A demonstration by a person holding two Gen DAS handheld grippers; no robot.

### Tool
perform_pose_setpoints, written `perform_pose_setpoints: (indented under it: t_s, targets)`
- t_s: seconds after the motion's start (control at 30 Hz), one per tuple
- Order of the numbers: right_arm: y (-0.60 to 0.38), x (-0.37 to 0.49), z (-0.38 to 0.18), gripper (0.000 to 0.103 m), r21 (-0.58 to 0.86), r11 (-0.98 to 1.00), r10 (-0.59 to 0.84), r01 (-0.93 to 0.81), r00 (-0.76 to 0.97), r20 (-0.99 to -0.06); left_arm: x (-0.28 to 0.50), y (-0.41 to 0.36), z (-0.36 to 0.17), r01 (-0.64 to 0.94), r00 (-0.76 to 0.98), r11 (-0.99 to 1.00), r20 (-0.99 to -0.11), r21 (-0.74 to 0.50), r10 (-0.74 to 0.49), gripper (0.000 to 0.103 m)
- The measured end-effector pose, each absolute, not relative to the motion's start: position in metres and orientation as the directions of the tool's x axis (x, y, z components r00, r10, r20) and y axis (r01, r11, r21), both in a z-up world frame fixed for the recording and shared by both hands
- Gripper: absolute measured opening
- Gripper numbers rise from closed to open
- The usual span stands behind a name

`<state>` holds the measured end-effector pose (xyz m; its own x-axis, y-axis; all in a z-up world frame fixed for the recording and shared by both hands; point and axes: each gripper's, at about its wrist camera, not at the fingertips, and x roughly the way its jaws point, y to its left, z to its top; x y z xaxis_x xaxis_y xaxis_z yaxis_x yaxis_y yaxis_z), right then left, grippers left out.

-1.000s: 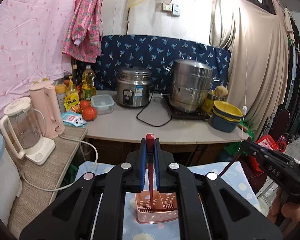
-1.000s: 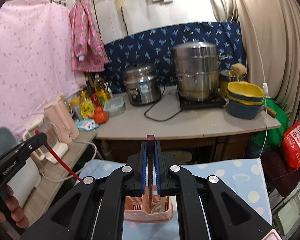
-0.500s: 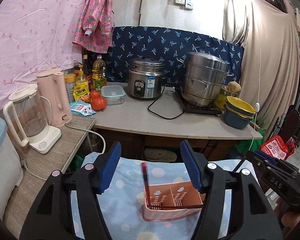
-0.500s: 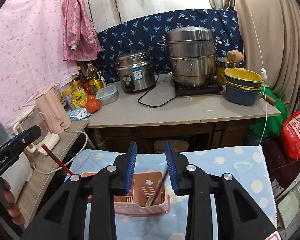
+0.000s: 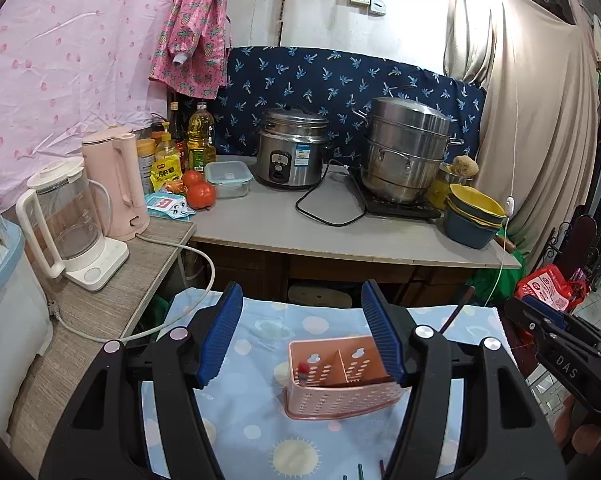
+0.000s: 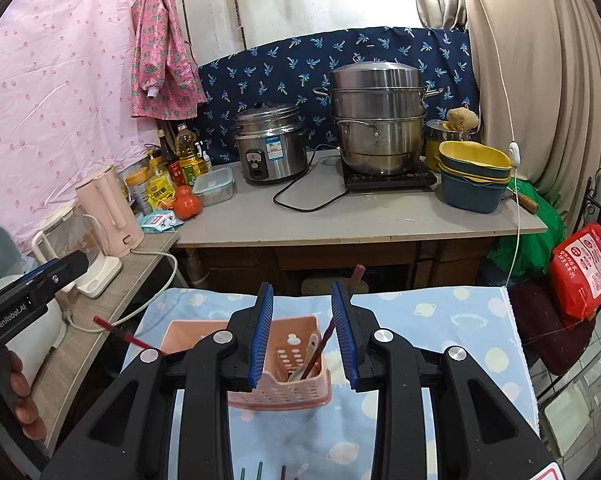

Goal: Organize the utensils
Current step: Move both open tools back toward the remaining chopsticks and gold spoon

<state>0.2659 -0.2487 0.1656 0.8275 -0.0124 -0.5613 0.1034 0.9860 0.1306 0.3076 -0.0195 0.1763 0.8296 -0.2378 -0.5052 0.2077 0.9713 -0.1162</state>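
Item, left to right.

Left gripper [image 5: 300, 336]: fingers wide, holding nothing; pink basket [image 5: 340, 396] lies just beyond, toward its right finger.

Red chopstick [image 6: 116, 334]: in the basket's left compartment, long axis leaning up and left.

Right gripper [image 6: 302, 336]: fingers narrowly apart, holding nothing; directly over the right compartment, where a darker chopstick [image 6: 320, 350] and a pale utensil [image 6: 306, 358] lean.

Remaining sticks [image 6: 260, 470]: on the spotted worktop [image 6: 440, 320] at the near edge, cut off; count unclear, nearer hand indeterminate.
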Motion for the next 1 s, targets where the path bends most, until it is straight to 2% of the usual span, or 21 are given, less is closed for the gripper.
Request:
perform_pose_setpoints:
  t_s: [0.27, 0.43, 0.67, 1.0]
  targets:
    - [-0.241, 0.226, 0.169, 0.03, 0.127, 0.987, -0.011, 0.098, 0.83, -0.558, 0.271, -0.012, 0.181, 0.22, 0.829, 0.969, -0.503, -0.113, -0.247, 0.059]
    - [-0.237, 0.189, 0.155, 0.03, 0.108, 0.989, -0.022, 0.103, 0.816, -0.577, 0.241, -0.01, 0.166, 0.234, 0.81, 0.967, -0.529, -0.103, -0.252, 0.059]
    - [-0.239, 0.135, 0.109, 0.03, 0.135, 0.984, 0.0, 0.118, 0.755, -0.655, 0.197, -0.009, 0.12, 0.246, 0.761, 0.965, -0.598, -0.094, -0.252, 0.059]
    - [-0.223, 0.056, 0.026, 0.03, 0.122, 0.984, 0.014, 0.13, 0.625, -0.781, 0.136, -0.012, 0.024, 0.264, 0.618, 0.958, -0.743, -0.113, -0.258, 0.058]
